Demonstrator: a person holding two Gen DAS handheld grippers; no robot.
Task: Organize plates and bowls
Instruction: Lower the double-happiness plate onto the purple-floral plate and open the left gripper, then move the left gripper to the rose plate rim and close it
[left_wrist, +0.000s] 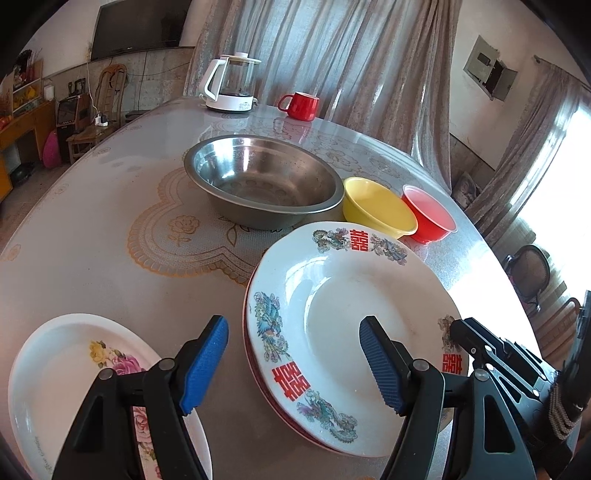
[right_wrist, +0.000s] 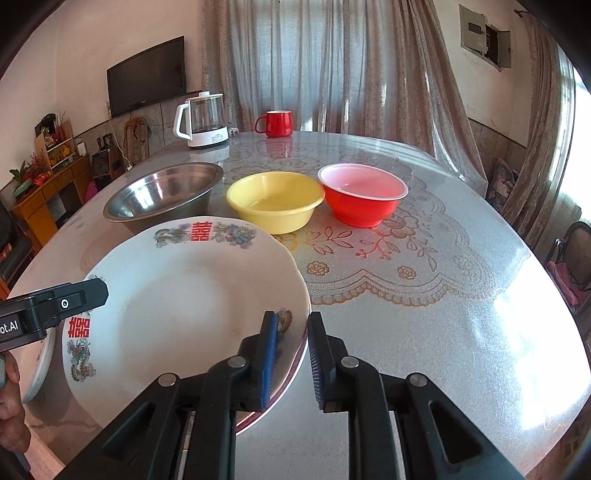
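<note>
At the near edge of the tabletop (right_wrist: 461, 332), the right tongs (right_wrist: 291, 354) straddle the rim of the dragon-and-phoenix plate (right_wrist: 192, 295), jaws narrowed but whether they pinch it I cannot tell. The left tongs (left_wrist: 295, 365) gape wide above that plate, holding nothing. It looks like glazed ceramic: stiff, slick, breakable, best gripped at the rim. It sits on another plate. The floral plate (left_wrist: 55, 369) lies beside it; farther off stand the steel basin (left_wrist: 258, 177), yellow bowl (left_wrist: 376, 206) and red bowl (left_wrist: 428, 214).

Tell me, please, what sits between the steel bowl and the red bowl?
The yellow bowl sits between the steel bowl and red bowl, clearest in the right wrist view.
</note>
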